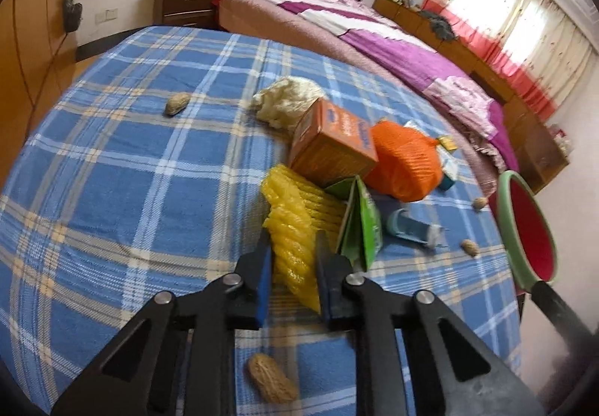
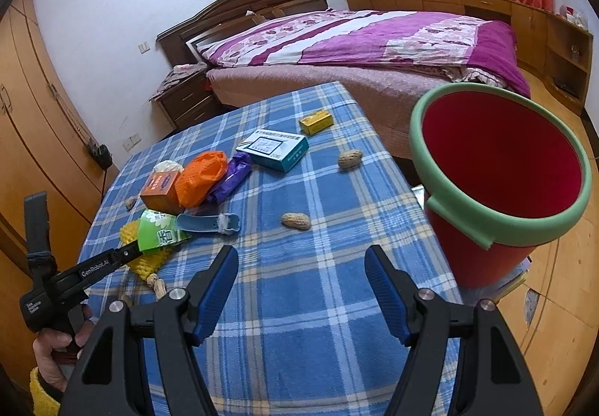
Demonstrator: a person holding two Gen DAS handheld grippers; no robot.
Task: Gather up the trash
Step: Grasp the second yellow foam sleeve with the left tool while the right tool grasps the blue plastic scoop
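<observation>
My left gripper (image 1: 293, 247) is shut on a yellow foam net (image 1: 290, 229) lying on the blue plaid tablecloth (image 1: 131, 191). Its blue pads press the net from both sides. Behind the net lie a green packet (image 1: 359, 225), an orange box (image 1: 333, 143), an orange net (image 1: 408, 165) and a crumpled tissue (image 1: 288, 98). In the right wrist view my right gripper (image 2: 301, 255) hovers open over the cloth with nothing between its fingers. The red bin with a green rim (image 2: 419, 124) stands just right of it, at the table's edge. The left gripper (image 2: 127, 255) shows at the left.
Peanuts lie scattered on the cloth (image 1: 178, 103) (image 1: 271, 382) (image 2: 295, 220) (image 2: 350, 158). A teal box (image 2: 277, 150), a small yellow box (image 2: 316, 122), a purple wrapper (image 2: 232, 180) and a blue plastic piece (image 2: 209, 223) lie further back. A bed (image 2: 374, 38) stands behind the table.
</observation>
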